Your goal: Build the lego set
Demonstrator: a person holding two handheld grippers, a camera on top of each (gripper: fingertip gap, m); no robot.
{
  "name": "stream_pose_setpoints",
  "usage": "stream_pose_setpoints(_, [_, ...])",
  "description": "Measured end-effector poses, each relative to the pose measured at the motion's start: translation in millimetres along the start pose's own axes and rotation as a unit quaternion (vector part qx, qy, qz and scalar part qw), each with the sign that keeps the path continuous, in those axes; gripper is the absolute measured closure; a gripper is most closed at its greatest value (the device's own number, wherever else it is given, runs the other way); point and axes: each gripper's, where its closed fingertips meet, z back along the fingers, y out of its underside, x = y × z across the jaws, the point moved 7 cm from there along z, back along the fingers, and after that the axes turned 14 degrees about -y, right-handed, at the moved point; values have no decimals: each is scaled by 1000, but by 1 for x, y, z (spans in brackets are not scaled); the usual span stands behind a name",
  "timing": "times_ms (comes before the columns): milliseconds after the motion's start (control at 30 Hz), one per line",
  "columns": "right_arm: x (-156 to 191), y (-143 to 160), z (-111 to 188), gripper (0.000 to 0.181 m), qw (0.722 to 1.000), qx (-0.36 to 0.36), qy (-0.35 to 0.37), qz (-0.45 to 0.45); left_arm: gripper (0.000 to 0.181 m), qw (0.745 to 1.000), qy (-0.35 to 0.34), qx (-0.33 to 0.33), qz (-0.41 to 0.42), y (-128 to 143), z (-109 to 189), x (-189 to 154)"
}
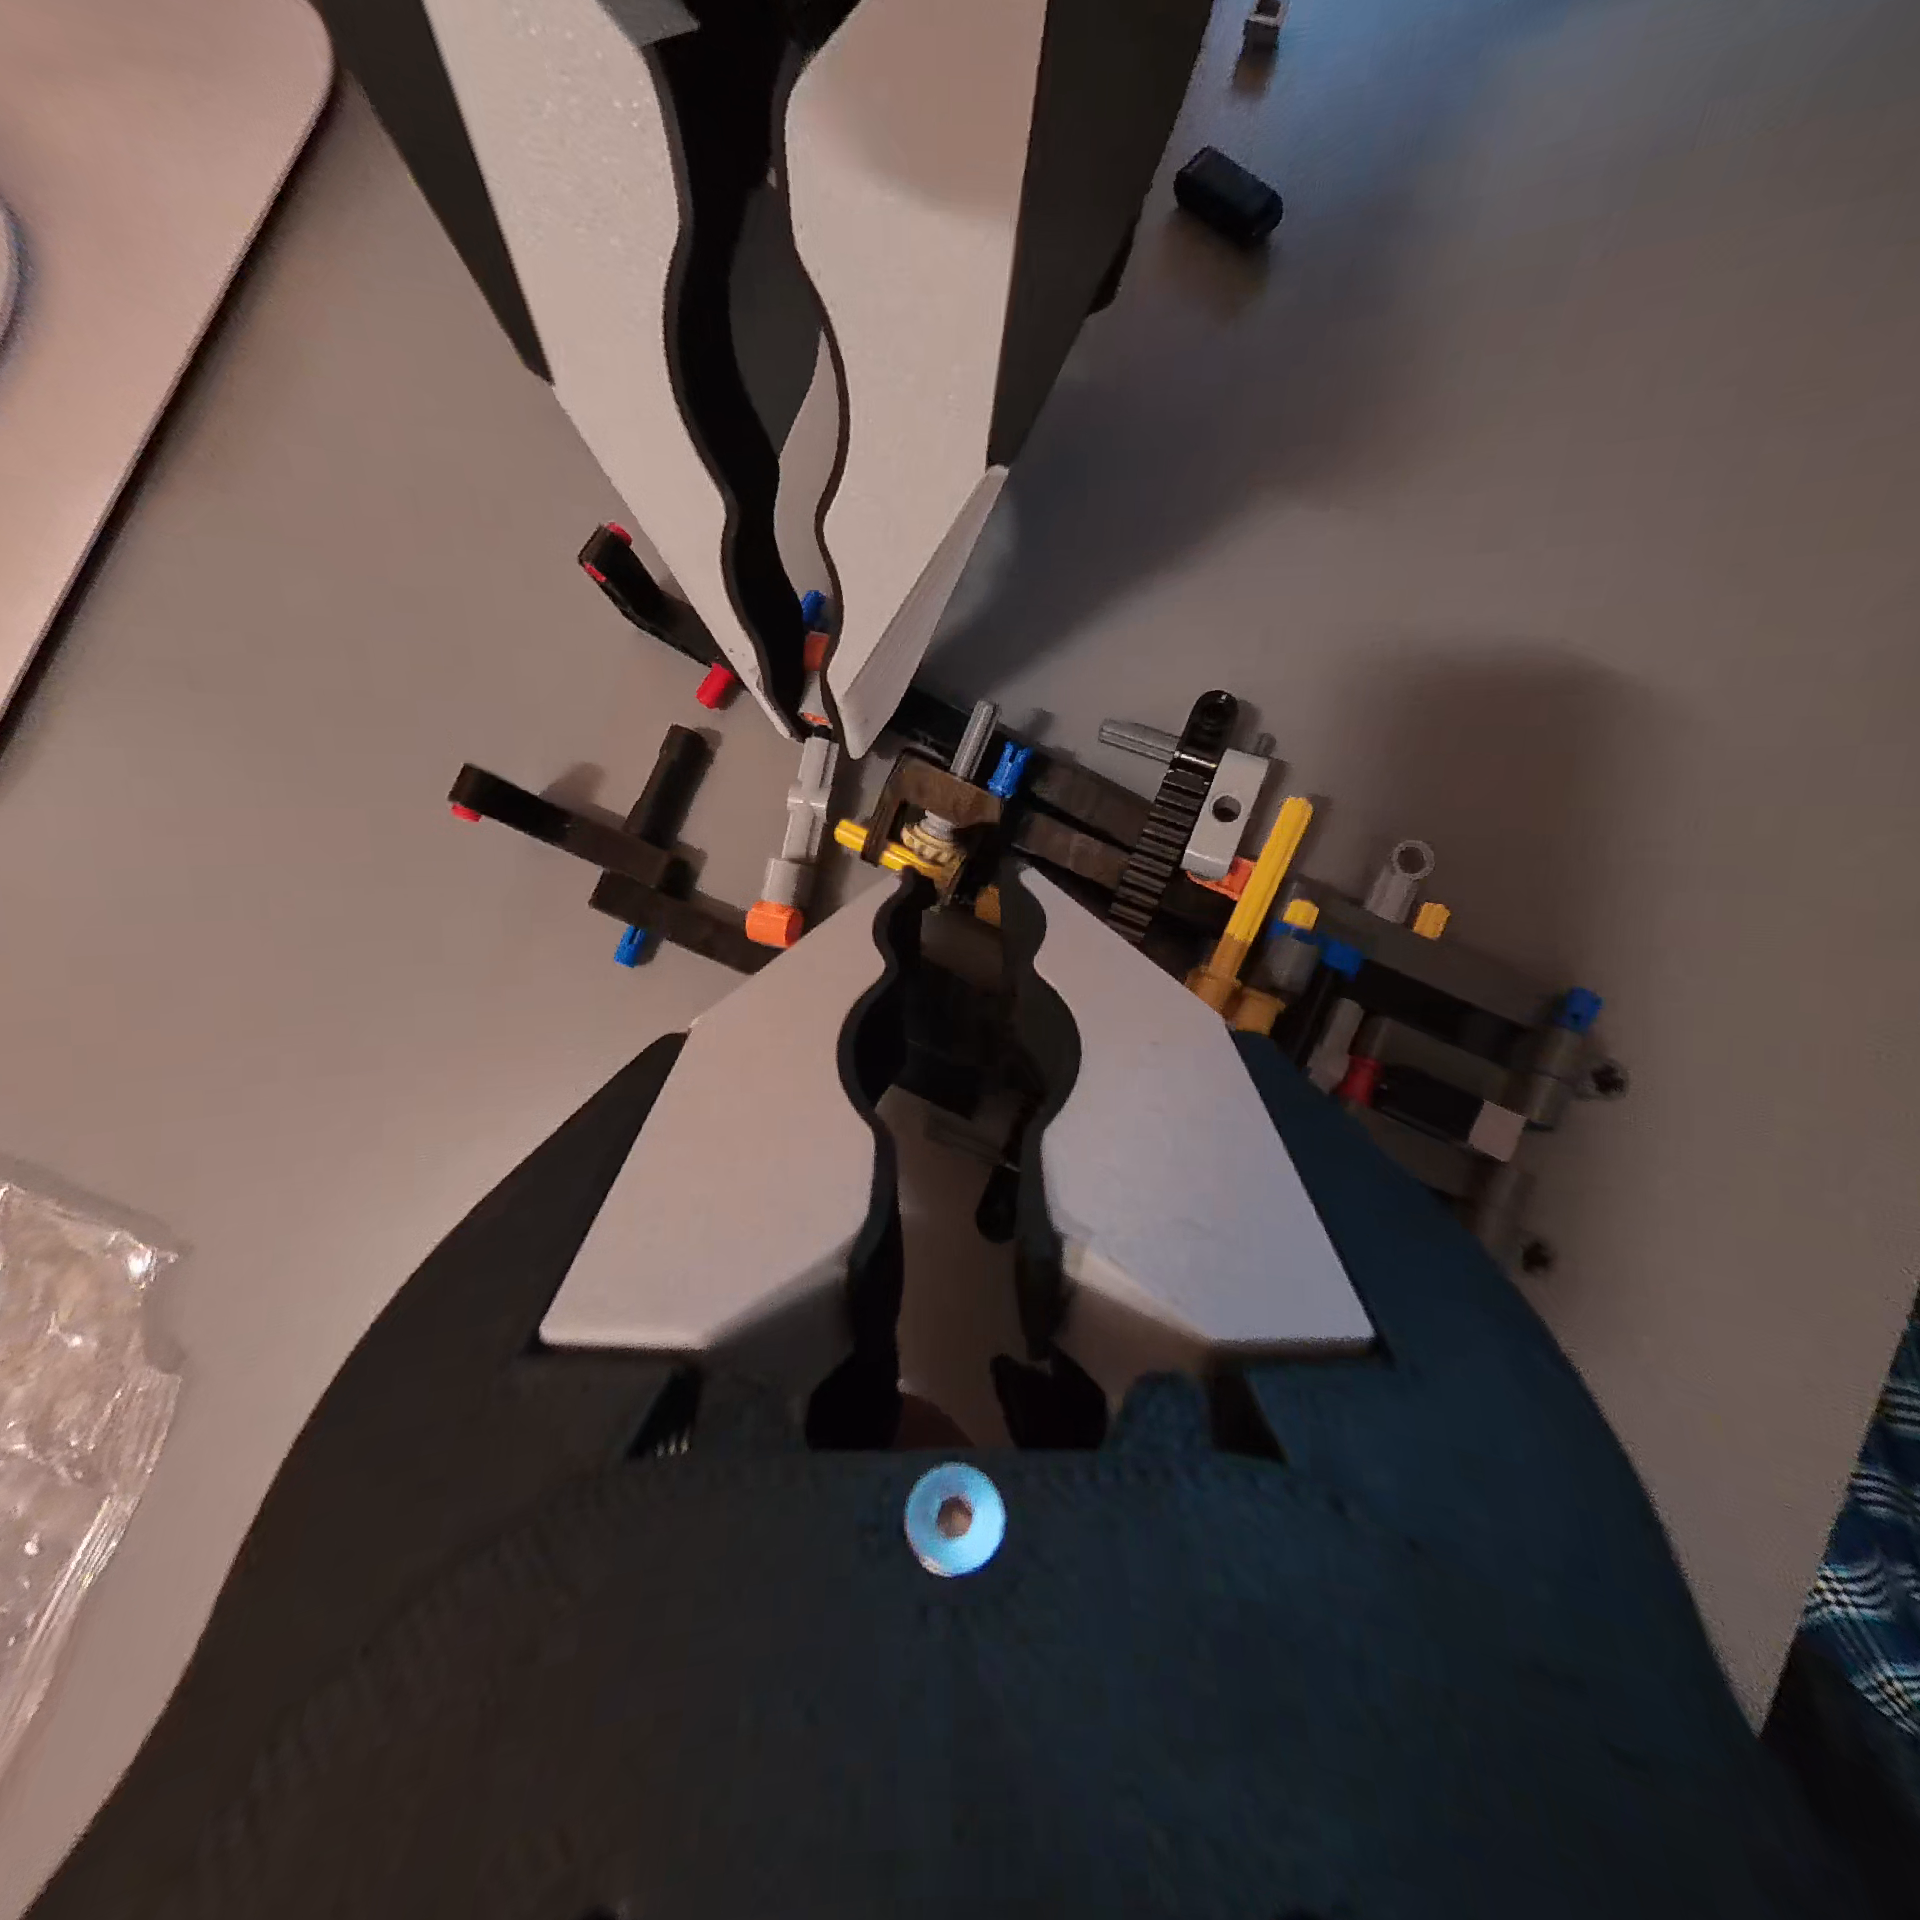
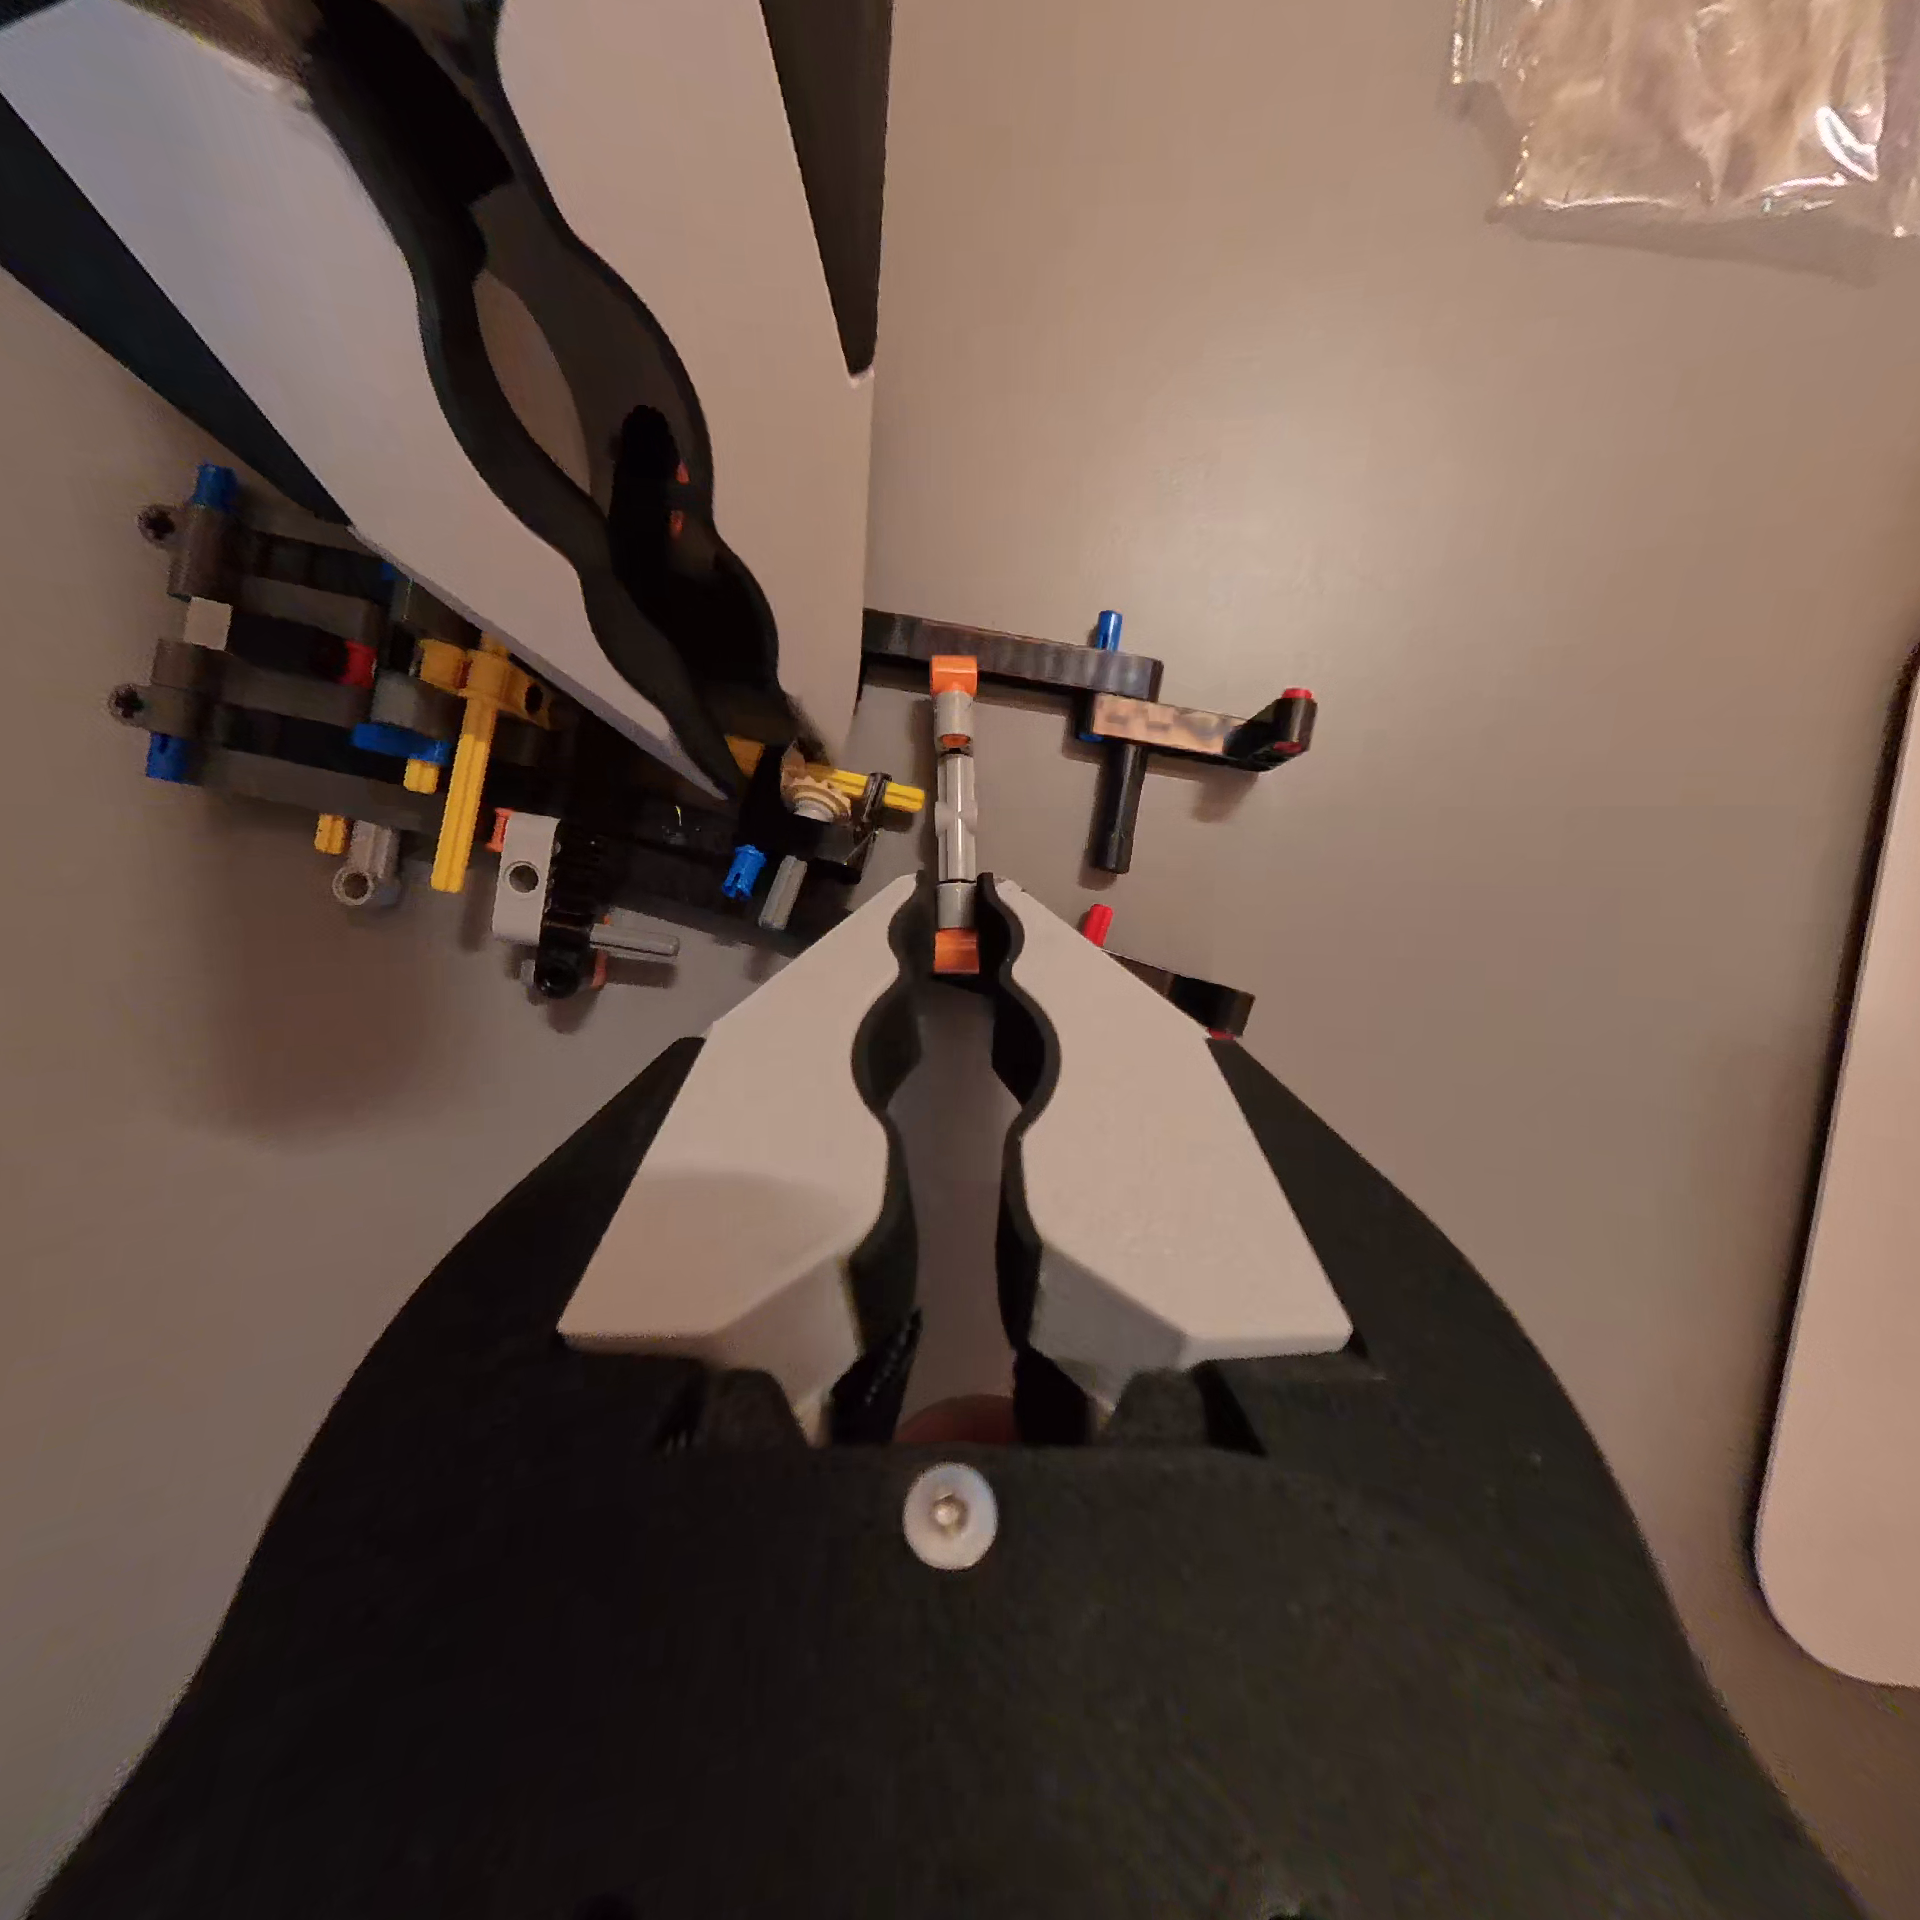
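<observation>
A Lego assembly [image 1: 1340,966] of black and grey beams, a yellow axle, blue pins and a black gear rack lies on the grey table; it also shows in the right wrist view [image 2: 312,665]. My left gripper [image 1: 961,894] is shut on its black frame end, by a tan gear on a yellow pin [image 1: 914,847]. My right gripper [image 2: 951,899] is shut on one orange end of a grey shaft [image 2: 954,810], whose far orange end meets a black beam piece [image 2: 1039,665] with red and blue pins. The two gripper tips are close together.
A clear plastic bag [image 1: 73,1403] lies at the table's left edge and shows in the right wrist view [image 2: 1704,114]. A loose black connector [image 1: 1226,192] and a small grey part [image 1: 1262,26] lie farther off. A pale rounded board [image 1: 125,260] sits beside the work area. The gap from one gripper's tips to the other's is roughly 4 centimeters.
</observation>
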Motion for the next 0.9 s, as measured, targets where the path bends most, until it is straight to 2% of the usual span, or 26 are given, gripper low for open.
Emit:
stream_pose_setpoints(600, [-3, -13, -4, 177, 996, 59, -58, -34, 169, 1000, -13, -4, -8, 1, 1, -5])
stream_pose_setpoints(900, [-2, -16, -6, 177, 994, 83, -65, -32, 170, 1000, -23, -5, -17, 1, 1, -6])
